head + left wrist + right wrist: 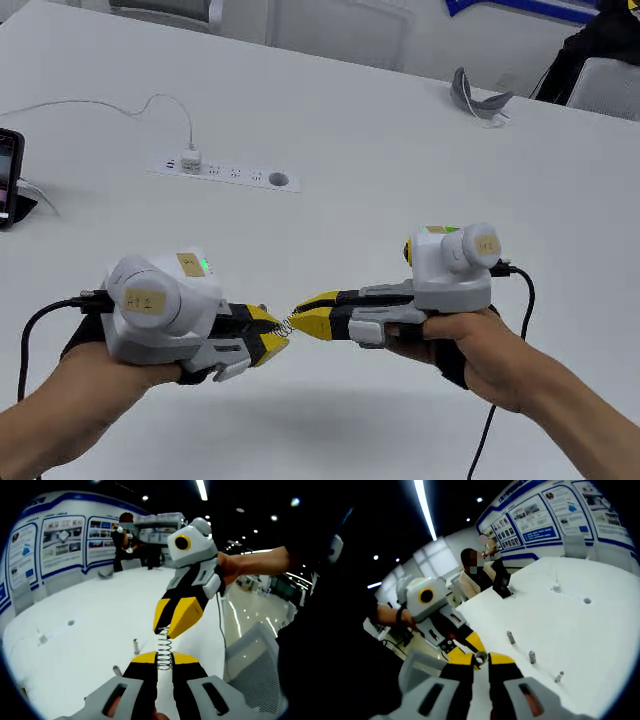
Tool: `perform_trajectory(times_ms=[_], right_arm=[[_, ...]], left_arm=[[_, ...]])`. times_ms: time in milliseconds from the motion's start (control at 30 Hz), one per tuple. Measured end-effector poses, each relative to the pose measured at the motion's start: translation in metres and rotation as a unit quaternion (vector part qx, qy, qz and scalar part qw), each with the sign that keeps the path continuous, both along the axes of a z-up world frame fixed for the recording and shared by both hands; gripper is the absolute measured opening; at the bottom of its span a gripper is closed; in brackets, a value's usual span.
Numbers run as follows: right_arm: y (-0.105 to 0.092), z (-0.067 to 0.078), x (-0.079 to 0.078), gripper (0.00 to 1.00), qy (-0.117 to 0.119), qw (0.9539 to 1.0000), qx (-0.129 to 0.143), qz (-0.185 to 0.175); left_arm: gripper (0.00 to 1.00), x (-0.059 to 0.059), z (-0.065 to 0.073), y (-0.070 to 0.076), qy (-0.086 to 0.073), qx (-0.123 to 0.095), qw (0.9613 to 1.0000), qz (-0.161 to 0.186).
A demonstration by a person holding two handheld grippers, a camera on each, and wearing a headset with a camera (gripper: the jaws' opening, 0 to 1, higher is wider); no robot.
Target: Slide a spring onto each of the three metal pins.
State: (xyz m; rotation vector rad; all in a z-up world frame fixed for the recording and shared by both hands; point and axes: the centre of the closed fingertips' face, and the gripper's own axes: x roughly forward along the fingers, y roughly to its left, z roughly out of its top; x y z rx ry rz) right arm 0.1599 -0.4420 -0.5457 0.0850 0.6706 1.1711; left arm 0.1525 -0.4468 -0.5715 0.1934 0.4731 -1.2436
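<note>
A small metal spring (285,324) spans the gap between my two grippers, which face each other tip to tip above the white table (380,170). My left gripper (272,343) is shut on one end of the spring (164,652). My right gripper (303,318) grips the other end, and its yellow tips (170,625) close on the spring's top in the left gripper view. In the right gripper view the spring's round end (481,656) sits between my right gripper's tips (480,661). Three short metal pins (510,637) (532,657) (559,676) stand bare on the table. Two pins (136,646) (116,670) stand left of my left gripper (165,659).
A white power strip (225,172) with a plugged charger and cable lies at the back left. A phone on a stand (8,178) is at the left edge. A grey curved object (478,98) lies far right. People stand beyond the table (475,575).
</note>
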Motion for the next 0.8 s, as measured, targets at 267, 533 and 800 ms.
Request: perform_trajectory(times_ms=[267,533,800], right_arm=[[-0.003,0.005,-0.009,0.12,-0.044,0.9897,-0.094,0.099],[-0.002,0.000,-0.018,0.12,-0.071,0.9622,-0.170,0.200],[0.007,0.001,-0.019,0.12,-0.091,0.9437,-0.196,0.250]], left_arm=[[0.09,-0.005,0.008,-0.013,-0.009,-0.012,0.9995,-0.027],[0.09,-0.009,0.011,-0.017,-0.013,-0.023,0.9990,-0.036],[0.09,-0.008,0.018,-0.013,-0.023,-0.028,0.9984,-0.043]])
